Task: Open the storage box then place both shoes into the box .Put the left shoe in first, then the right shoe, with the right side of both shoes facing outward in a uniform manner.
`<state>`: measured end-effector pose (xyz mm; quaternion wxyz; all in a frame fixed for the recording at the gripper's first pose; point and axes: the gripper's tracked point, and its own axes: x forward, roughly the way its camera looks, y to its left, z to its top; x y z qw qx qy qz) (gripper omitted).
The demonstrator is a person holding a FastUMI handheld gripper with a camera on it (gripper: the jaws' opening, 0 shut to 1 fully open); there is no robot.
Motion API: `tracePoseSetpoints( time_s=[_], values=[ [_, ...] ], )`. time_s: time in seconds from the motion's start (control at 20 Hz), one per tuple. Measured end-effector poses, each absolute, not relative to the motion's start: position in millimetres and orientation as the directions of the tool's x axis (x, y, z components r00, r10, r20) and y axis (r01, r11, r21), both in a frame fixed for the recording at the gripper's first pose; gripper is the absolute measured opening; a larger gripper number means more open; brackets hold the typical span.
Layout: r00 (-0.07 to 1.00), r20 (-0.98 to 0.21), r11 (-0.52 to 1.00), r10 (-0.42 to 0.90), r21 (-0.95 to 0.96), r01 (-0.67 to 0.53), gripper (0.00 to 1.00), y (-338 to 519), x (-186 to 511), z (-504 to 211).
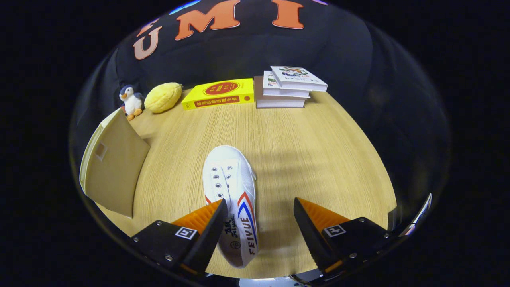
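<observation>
A white canvas shoe (233, 187) with red and blue stripes lies on the wooden table (303, 135), toe pointing away from me. Its heel end sits between the fingers of my gripper (261, 209), close against the left finger (207, 217). The right finger (314, 219) stands well apart from the shoe, so the gripper is open. A tan storage box (113, 167) stands to the left of the shoe, with its flat side toward me; I cannot tell whether its lid is open.
Along the table's back edge stand a penguin plush (130, 101), a yellow plush (162, 97), a yellow book (219, 93) and a stack of white books (289, 85). The black cloth wall rises behind them.
</observation>
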<state>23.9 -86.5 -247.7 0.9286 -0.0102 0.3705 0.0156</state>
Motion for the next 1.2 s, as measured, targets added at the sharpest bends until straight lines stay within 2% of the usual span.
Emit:
tracePoseSetpoints(
  time_s=[0.2,0.3,0.5,0.7,0.75,0.85,1.05,1.2],
  values=[
    [0.710,-0.704,0.997,0.029,-0.027,-0.067,0.99,-79.7,31.5,-265.1],
    [0.695,-0.717,0.993,0.048,-0.039,-0.109,0.89,-70.8,33.1,-271.6],
    [0.689,-0.724,0.983,0.044,-0.093,-0.161,0.40,-61.7,35.2,-272.9],
    [0.700,-0.713,0.979,0.033,-0.118,-0.166,0.36,-67.4,37.6,-271.6],
    [0.720,-0.694,0.980,0.018,-0.131,-0.151,0.20,-71.5,38.9,-271.9],
    [0.733,-0.680,0.988,0.032,-0.088,-0.126,0.02,-71.7,40.9,-270.9],
    [0.738,-0.672,0.998,0.067,0.045,-0.049,0.00,-66.0,37.6,-257.6],
    [0.764,-0.643,0.997,0.046,0.074,0.003,0.00,-62.6,38.7,-237.0]
  ],
)
